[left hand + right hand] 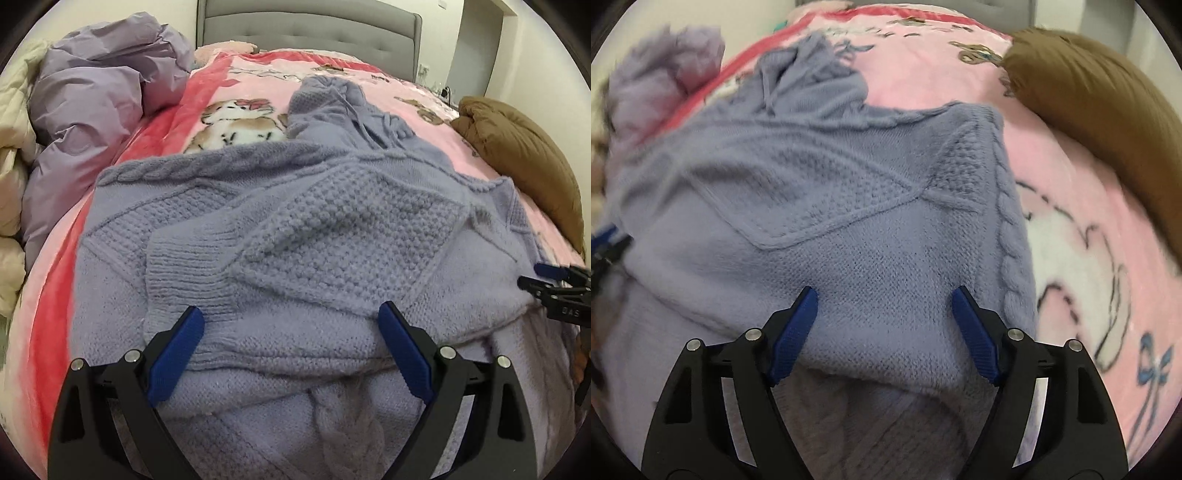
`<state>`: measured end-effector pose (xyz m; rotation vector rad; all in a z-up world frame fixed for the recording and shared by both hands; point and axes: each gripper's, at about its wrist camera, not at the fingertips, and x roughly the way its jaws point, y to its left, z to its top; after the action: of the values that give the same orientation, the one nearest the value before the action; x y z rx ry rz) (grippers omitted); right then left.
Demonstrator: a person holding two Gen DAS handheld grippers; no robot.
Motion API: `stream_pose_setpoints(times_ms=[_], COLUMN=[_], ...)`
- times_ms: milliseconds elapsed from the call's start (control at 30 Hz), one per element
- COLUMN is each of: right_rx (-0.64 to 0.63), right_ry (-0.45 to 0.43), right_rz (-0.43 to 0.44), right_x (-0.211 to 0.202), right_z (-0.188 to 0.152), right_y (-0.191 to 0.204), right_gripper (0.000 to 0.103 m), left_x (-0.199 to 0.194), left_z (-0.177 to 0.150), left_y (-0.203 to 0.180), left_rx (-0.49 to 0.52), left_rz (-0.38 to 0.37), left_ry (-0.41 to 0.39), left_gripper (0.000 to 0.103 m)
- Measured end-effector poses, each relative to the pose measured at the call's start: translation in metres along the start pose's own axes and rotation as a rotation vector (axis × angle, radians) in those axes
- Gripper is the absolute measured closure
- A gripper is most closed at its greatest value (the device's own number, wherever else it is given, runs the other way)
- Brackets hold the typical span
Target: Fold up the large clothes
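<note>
Both sleeves look folded across the lavender cable-knit sweater (332,229); our left gripper (291,325) and right gripper (884,306) gape empty above it; hem-to-collar fold remains, we judge

- Home bedroom, judging by a bed with a grey tufted headboard (310,27) against a plain wall.
- Pink cartoon-print blanket (388,83) spread over the mattress.
- Crumpled lilac duvet (96,99) and brown padded bedding (524,155) heaped along the edges.

Lavender cable-knit sweater (332,229) partly folded, sleeve across front, lying on pink blanket (388,85).
</note>
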<state>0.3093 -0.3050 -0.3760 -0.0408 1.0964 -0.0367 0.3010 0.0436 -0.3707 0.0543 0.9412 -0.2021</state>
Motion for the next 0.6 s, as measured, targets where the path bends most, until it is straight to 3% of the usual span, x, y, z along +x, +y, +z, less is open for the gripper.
stream_pose_setpoints(times_ms=[167,233,300,433,500,600], right_rx=[-0.001,0.018,0.044,0.053,0.052,0.032], right_ry=[0.035,0.033,-0.017,-0.11,-0.116,-0.096], right_rz=[-0.022,0.038,0.159,0.287,0.305,0.343], right_x=[0.004,-0.005,-0.024,-0.051,-0.047,-0.02], right_z=[0.005,0.01,0.018,0.052,0.083,0.137], right_y=[0.004,0.002,-0.004,-0.015,-0.018,-0.015], right_gripper=[0.026,0.029,0.029,0.029,0.029,0.029], left_x=[-0.004,-0.013,-0.029,-0.056,-0.047,-0.002], left_z=[-0.004,0.004,0.015,0.06,0.086,0.142], left_y=[-0.004,-0.003,0.002,0.008,0.008,0.01], left_rx=[-0.005,-0.02,-0.053,-0.016,0.014,0.042], left_rz=[0.025,0.037,0.015,-0.076,-0.102,-0.138], left_ry=[0.01,0.005,-0.037,-0.144,-0.134,-0.058], left_gripper=[0.01,0.01,0.01,0.01,0.01,0.009])
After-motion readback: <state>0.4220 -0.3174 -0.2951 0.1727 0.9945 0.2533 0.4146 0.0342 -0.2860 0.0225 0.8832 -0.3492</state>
